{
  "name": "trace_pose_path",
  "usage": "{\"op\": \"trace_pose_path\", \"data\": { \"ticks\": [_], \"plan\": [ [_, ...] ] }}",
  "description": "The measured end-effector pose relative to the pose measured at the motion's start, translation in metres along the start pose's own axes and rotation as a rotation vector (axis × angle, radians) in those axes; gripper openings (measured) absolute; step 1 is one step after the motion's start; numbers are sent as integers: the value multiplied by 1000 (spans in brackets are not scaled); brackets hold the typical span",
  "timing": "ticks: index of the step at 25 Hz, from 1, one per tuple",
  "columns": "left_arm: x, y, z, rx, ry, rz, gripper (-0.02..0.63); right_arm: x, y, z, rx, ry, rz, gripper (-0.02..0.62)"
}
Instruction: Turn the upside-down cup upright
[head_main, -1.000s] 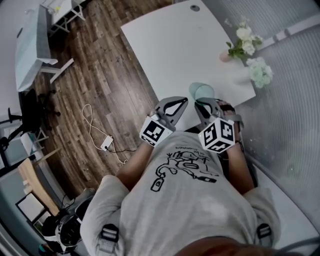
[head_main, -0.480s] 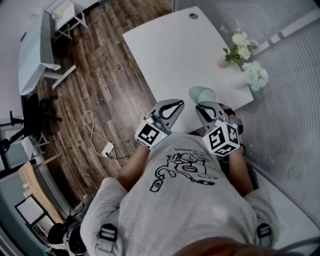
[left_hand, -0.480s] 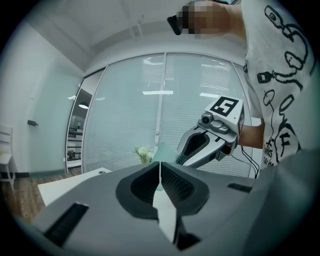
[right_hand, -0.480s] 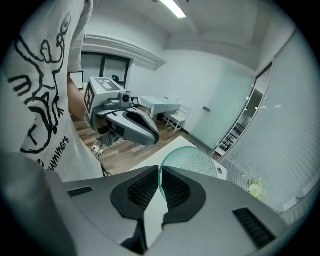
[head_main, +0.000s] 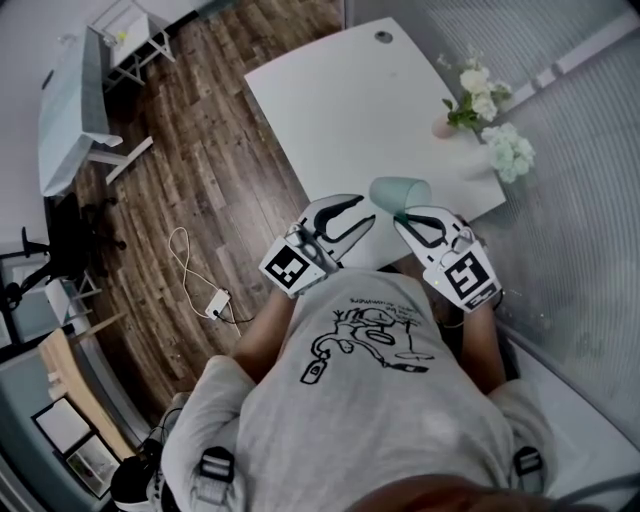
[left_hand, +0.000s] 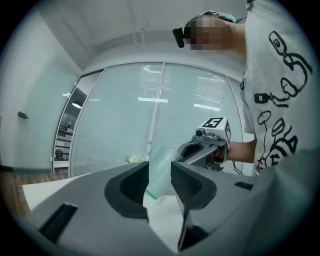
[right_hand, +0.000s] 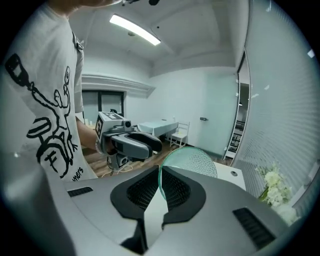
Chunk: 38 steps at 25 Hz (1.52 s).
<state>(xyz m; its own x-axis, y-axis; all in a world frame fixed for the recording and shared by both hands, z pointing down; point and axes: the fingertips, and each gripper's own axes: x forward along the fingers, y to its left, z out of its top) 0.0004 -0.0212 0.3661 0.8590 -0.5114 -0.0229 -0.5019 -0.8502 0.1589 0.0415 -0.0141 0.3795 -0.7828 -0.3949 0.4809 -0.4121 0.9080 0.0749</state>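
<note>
Cup (head_main: 398, 190) tilted | right gripper (head_main: 408, 216) angled down, fingers (right_hand: 142, 192) clamped on rim

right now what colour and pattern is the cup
Pale translucent green cup with a fine dotted texture, clearest in the right gripper view.

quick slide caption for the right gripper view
Right gripper clamped on the rim of a dimpled green cup, flowers beyond.

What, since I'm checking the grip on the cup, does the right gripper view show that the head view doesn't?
Only the right gripper view: the pads pinched on the rim of the cup, and a ceiling light. Only the head view: the marker cube of the right gripper. Both: the green cup, the flowers and the white table.
</note>
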Motion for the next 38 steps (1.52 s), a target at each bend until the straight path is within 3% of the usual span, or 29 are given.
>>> {"op": "trace_pose_path", "data": {
  "ticks": [9, 23, 38],
  "plan": [
    [4, -6, 2, -32, 15, -89, 175, -13, 8, 9, 116, -197, 130, 48],
    [5, -8, 8, -85, 17, -197, 296, -36, 13, 19, 307, -390, 339, 48],
    [14, -22, 10, -97, 20, -288, 307, -53, 8, 23, 504, -590, 497, 48]
  ]
}}
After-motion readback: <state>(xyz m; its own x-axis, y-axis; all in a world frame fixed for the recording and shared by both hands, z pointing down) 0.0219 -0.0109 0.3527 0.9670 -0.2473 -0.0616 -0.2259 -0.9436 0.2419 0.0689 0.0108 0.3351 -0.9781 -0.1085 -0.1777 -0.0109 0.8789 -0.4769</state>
